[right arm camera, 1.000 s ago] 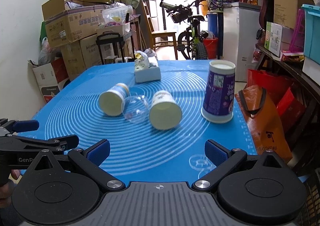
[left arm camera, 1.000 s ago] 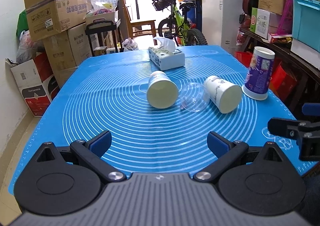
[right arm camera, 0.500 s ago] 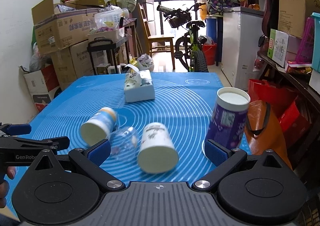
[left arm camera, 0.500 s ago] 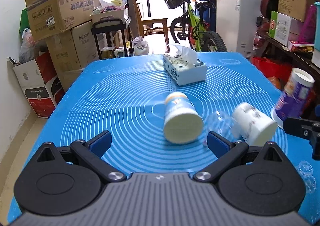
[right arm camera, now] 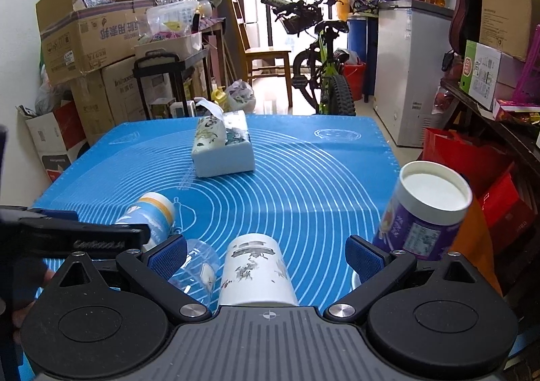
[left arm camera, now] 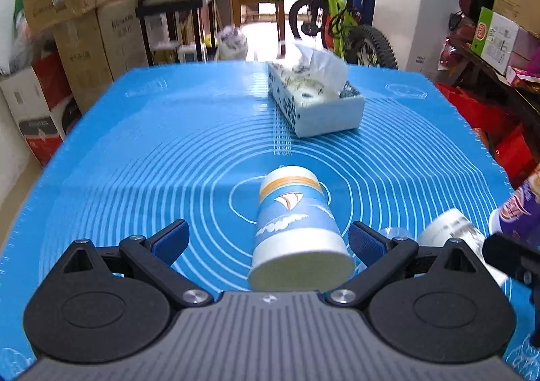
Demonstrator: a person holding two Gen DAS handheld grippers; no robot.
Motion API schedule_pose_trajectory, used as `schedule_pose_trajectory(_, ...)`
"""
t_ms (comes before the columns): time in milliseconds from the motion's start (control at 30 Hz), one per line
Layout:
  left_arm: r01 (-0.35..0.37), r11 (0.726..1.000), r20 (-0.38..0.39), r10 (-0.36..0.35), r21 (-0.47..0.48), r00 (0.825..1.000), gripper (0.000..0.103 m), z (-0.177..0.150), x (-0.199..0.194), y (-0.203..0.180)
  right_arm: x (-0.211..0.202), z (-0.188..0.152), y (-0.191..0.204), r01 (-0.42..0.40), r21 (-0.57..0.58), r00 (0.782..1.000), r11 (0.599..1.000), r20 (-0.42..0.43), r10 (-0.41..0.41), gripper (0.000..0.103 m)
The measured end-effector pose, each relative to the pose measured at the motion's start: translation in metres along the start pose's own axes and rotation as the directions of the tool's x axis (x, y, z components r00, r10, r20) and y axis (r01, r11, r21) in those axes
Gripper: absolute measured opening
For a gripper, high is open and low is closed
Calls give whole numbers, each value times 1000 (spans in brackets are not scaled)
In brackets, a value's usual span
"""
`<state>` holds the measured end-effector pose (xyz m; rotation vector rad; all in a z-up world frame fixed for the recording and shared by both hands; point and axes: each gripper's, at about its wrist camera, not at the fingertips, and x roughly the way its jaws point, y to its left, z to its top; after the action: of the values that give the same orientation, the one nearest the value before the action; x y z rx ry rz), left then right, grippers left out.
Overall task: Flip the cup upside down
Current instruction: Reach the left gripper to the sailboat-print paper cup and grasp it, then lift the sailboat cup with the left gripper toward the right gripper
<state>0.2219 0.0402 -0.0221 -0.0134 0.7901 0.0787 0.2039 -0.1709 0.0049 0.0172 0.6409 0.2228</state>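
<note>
A blue paper cup with a sailboat print point(left arm camera: 297, 229) lies on its side on the blue mat, between the open fingers of my left gripper point(left arm camera: 268, 240), untouched; it also shows in the right wrist view point(right arm camera: 152, 213). A white printed paper cup point(right arm camera: 256, 271) lies on its side between the open fingers of my right gripper point(right arm camera: 265, 254); it also shows in the left wrist view point(left arm camera: 449, 229). A clear plastic cup point(right arm camera: 195, 268) lies between the two cups. A purple cup point(right arm camera: 425, 215) stands upside down at the right.
A tissue box point(left arm camera: 314, 104) sits at the far middle of the blue mat point(left arm camera: 152, 161). The mat's right edge is near the purple cup. Cardboard boxes point(right arm camera: 87, 40), a bicycle point(right arm camera: 320, 70) and a white freezer point(right arm camera: 411, 70) stand beyond the table.
Both grippers have moved forward and lower. The sailboat cup has come between the left fingers and the white cup between the right fingers. The cups have not moved.
</note>
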Motion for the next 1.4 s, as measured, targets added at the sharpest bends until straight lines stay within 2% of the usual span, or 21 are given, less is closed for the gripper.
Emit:
schedule_pose_trajectory(267,53,998,-82,-57,-46,995,89,6,23,6,13,3,1,1,-7,1000,1000,-17,-1,100)
schedule_pose_trajectory(333,73,997,-90,-76,-35,993,83,6,23,3,15,3,1,1,-8,1000,1000,-20,-1,100)
schedule_pose_trajectory(400,107,994,-98,-110,-35,989,68,8,22,2,15,3,1,0,-11,1000,1000,-25,-1,100)
schedule_pose_trajectory(433,116,993,-101,-119,-31,988,66,9,20,0,15,2,1,1,-13,1000,1000,-26,-1,100)
schedule_pose_trajectory(667,57,998,-83,-57,7,995,64,10,12,-2,9,4,2,5,-17,1000,1000,-14,-5,100)
schedule_pose_trajectory(800,66,998,-76,-67,-9,995,64,13,-2,6,2,4,2,1,-10,1000,1000,-7,-1,100)
schedule_pose_trajectory(933,64,998,-53,-63,22,997,64,9,-28,10,-14,1,6,-11,-15,1000,1000,7,11,100)
schedule_pose_trajectory(1067,81,995,-61,-78,55,995,64,-7,-50,14,-33,-10,8,-22,-4,1000,1000,5,22,100)
schedule_pose_trajectory(1400,132,988,-84,-125,84,989,65,-59,-81,11,-60,-51,17,-32,35,998,999,-59,34,100)
